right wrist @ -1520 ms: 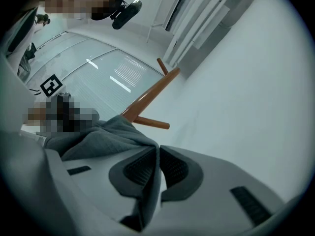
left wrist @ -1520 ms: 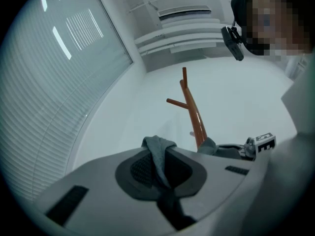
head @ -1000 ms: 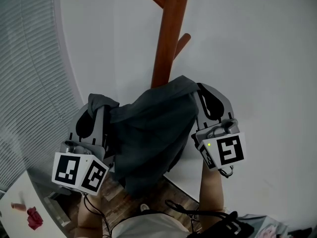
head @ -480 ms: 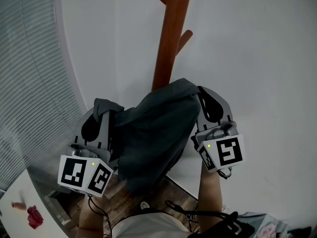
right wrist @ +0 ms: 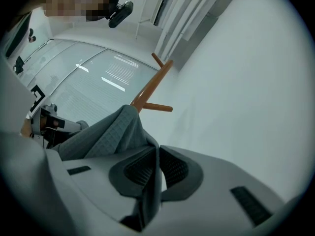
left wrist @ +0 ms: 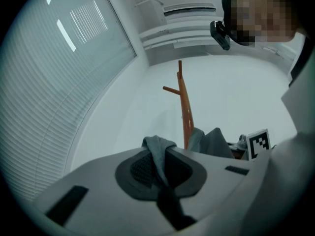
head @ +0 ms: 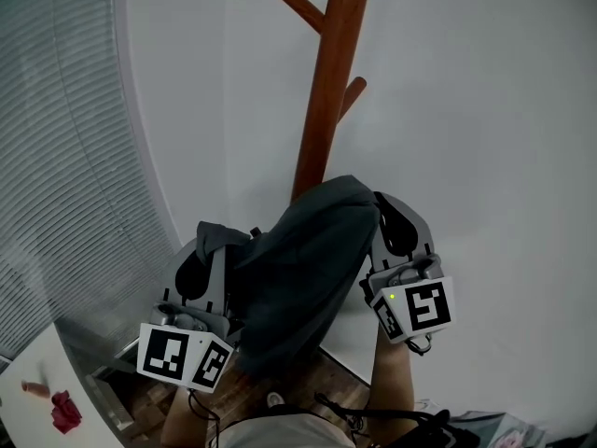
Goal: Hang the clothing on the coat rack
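Grey cloth is clamped in both claws. The left claw (left wrist: pixel 158 168) is closed tight on one edge of the garment (head: pixel 298 269), with a fold bunched up over its pads. The right claw (right wrist: pixel 156 171) is closed just as tight on another edge. The piece therefore hangs as a slack span between them, clear of the floor and near the person's body. Holding it at two spread points likely keeps the upper edge open and controlled, so that it can be laid over a peg rather than dropped in a heap. The wooden coat rack (head: pixel 326 110) stands just beyond, against the white wall. Its pole rises from behind the cloth, though I cannot tell whether the two touch. A long peg (head: pixel 294 3) juts up to the left near the top, and a shorter peg (head: pixel 353 96) points right lower down. Both pegs are bare, and the garment sits below them. By my reading, hanging it calls for lifting the span higher and farther toward the pole.
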